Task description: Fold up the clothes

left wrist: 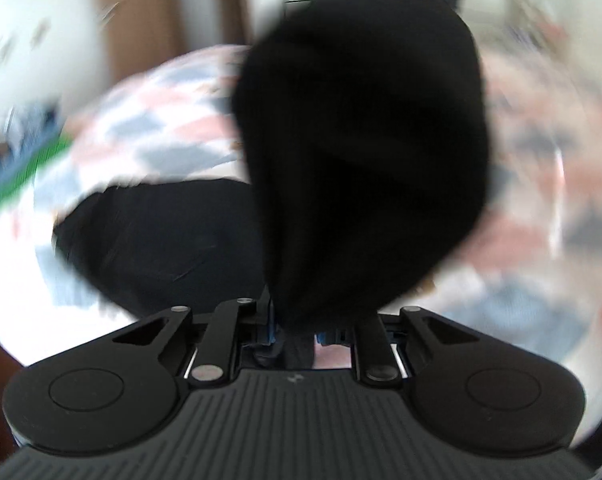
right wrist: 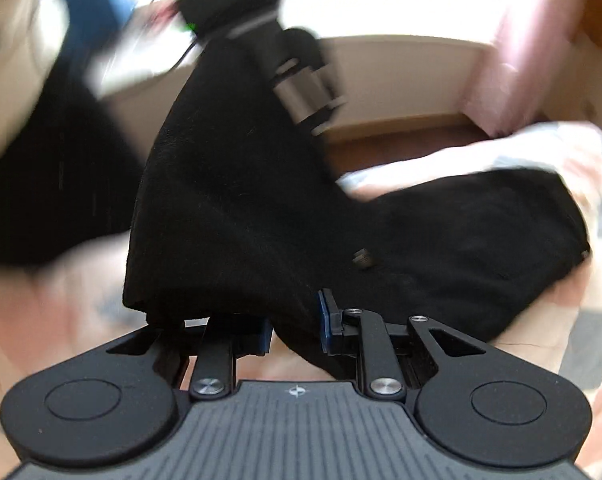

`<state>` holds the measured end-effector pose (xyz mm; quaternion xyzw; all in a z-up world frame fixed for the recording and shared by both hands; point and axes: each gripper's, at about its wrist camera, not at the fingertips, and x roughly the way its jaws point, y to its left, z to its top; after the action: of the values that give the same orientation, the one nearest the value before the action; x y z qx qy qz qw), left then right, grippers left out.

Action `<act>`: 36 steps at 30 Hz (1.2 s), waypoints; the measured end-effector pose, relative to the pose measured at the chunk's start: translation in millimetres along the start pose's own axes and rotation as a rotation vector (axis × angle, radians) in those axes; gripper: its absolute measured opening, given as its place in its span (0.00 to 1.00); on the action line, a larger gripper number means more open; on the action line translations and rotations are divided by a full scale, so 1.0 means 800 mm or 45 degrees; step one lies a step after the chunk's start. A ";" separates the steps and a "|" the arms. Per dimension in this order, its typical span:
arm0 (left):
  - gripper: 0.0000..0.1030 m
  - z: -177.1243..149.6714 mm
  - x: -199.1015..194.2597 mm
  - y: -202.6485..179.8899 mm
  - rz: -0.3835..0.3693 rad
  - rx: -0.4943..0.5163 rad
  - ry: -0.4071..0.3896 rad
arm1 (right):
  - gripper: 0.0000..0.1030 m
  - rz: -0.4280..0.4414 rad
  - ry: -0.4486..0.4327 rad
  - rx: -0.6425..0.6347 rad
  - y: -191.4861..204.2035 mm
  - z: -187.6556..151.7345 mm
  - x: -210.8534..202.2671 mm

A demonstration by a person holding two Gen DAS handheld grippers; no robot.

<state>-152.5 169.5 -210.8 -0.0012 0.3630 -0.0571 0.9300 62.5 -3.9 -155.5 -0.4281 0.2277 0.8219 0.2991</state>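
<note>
patterned bedspread (left wrist: 169,120) below; left gripper (left wrist: 297,330), right gripper (right wrist: 295,330) fingers both pinching black garment (right wrist: 237,200); no readable writing.

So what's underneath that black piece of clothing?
The black garment partly lies on a patterned bedcover in pink, grey and white. Whatever sits directly beneath the cloth is covered and cannot be seen.

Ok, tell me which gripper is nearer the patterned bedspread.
Right. The right gripper sits low over the bedspread; the left gripper holds the black garment higher above it.

Bright, blurred room: patterned bedspread (left wrist: 173,120), pink curtain (right wrist: 517,52).
</note>
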 end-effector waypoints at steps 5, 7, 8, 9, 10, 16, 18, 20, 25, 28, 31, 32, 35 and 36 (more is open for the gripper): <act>0.20 0.001 0.044 0.137 -0.052 -0.678 -0.002 | 0.24 -0.075 -0.158 0.414 -0.169 0.010 -0.002; 0.20 -0.013 0.070 0.180 -0.077 -0.915 0.022 | 0.26 -0.036 -0.216 0.692 -0.240 -0.008 0.021; 0.20 -0.020 0.074 0.188 -0.099 -0.971 0.009 | 0.33 -0.019 -0.258 0.850 -0.270 -0.020 0.038; 0.20 -0.026 0.078 0.195 -0.121 -1.028 -0.004 | 0.35 0.001 -0.310 1.027 -0.295 -0.038 0.057; 0.20 -0.033 0.081 0.203 -0.144 -1.084 -0.017 | 0.35 0.022 -0.357 1.192 -0.314 -0.059 0.075; 0.20 -0.057 0.089 0.243 -0.239 -1.315 -0.090 | 0.58 0.165 -0.730 1.612 -0.315 -0.116 0.106; 0.19 -0.053 0.087 0.239 -0.212 -1.273 -0.094 | 0.73 0.143 -0.815 1.663 -0.308 -0.115 0.096; 0.13 -0.040 0.080 0.234 -0.171 -1.156 -0.103 | 0.54 0.041 -0.797 1.625 -0.315 -0.087 0.092; 0.12 0.005 0.059 0.241 -0.111 -0.967 -0.194 | 0.10 -0.124 -0.785 1.509 -0.324 -0.034 0.080; 0.14 0.011 0.080 0.254 -0.079 -0.936 -0.168 | 0.09 -0.184 -0.822 1.495 -0.333 -0.020 0.069; 0.22 -0.004 0.114 0.267 -0.065 -0.977 -0.052 | 0.11 -0.289 -0.679 1.577 -0.368 -0.022 0.105; 0.22 -0.011 0.114 0.271 -0.085 -1.022 -0.051 | 0.20 -0.298 -0.620 1.635 -0.379 -0.028 0.121; 0.23 -0.019 0.095 0.273 -0.098 -1.082 -0.053 | 0.59 -0.316 -0.549 1.796 -0.394 -0.044 0.142; 0.25 -0.019 0.088 0.269 -0.080 -1.076 -0.048 | 0.58 -0.327 -0.562 1.795 -0.390 -0.043 0.138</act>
<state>-88.7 376.7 -278.7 -0.3946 0.3373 0.0685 0.8520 246.4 231.0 -303.3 0.0167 0.5832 0.5066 0.6347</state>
